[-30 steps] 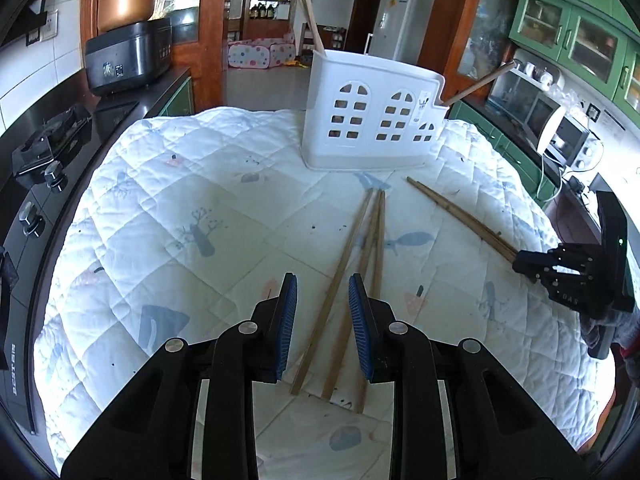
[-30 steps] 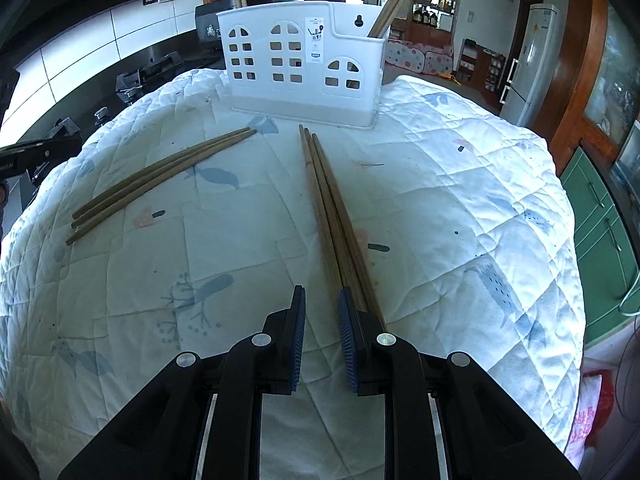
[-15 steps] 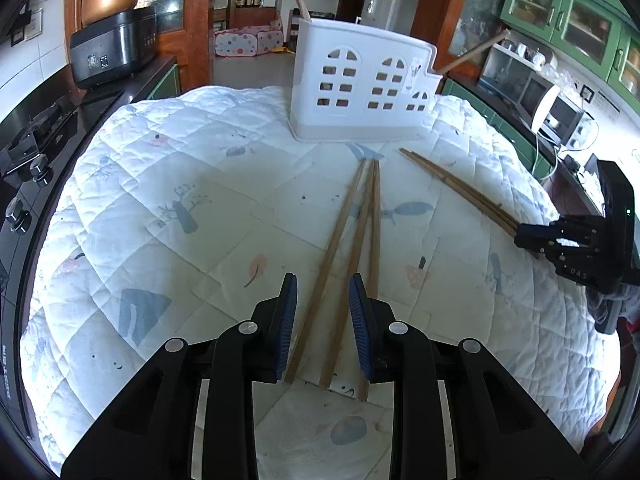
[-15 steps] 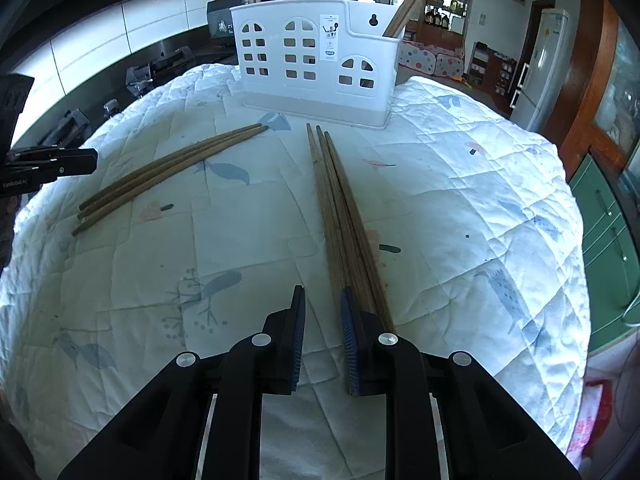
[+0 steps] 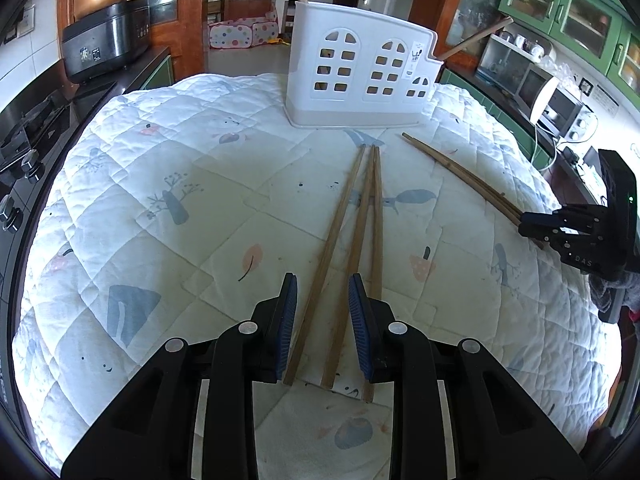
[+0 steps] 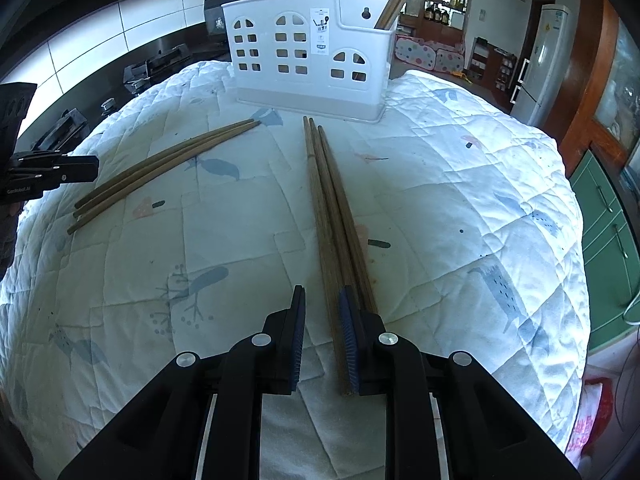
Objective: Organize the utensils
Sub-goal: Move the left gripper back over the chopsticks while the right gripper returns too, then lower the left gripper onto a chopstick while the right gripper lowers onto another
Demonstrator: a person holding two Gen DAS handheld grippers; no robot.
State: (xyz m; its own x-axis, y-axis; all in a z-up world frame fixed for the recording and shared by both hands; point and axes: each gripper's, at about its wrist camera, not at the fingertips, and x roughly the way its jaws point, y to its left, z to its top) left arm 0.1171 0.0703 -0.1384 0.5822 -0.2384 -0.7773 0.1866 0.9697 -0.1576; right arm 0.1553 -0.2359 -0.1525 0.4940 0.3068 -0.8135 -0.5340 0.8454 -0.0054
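Note:
Two bundles of long wooden chopsticks lie on the quilted table cover. My left gripper (image 5: 322, 320) is open, its blue pads straddling the near ends of the left bundle (image 5: 360, 220). My right gripper (image 6: 322, 332) is open over the near ends of the right bundle (image 6: 332, 208), with one stick between the pads and the others under the right pad. A white plastic utensil holder (image 5: 360, 72) with window cut-outs stands at the far side and holds a few sticks; it also shows in the right wrist view (image 6: 308, 52). Each view shows the other bundle and gripper off to the side.
A stove (image 5: 24, 148) and a black rice cooker (image 5: 104, 44) sit on the counter left of the table. A microwave (image 5: 556, 108) and green cabinets (image 5: 580, 12) stand to the right. The quilt (image 5: 180, 208) drops away at the table edges.
Both grippers have moved forward and lower along their bundles, so the chopstick ends now lie between or beside the pads. Both stay open.

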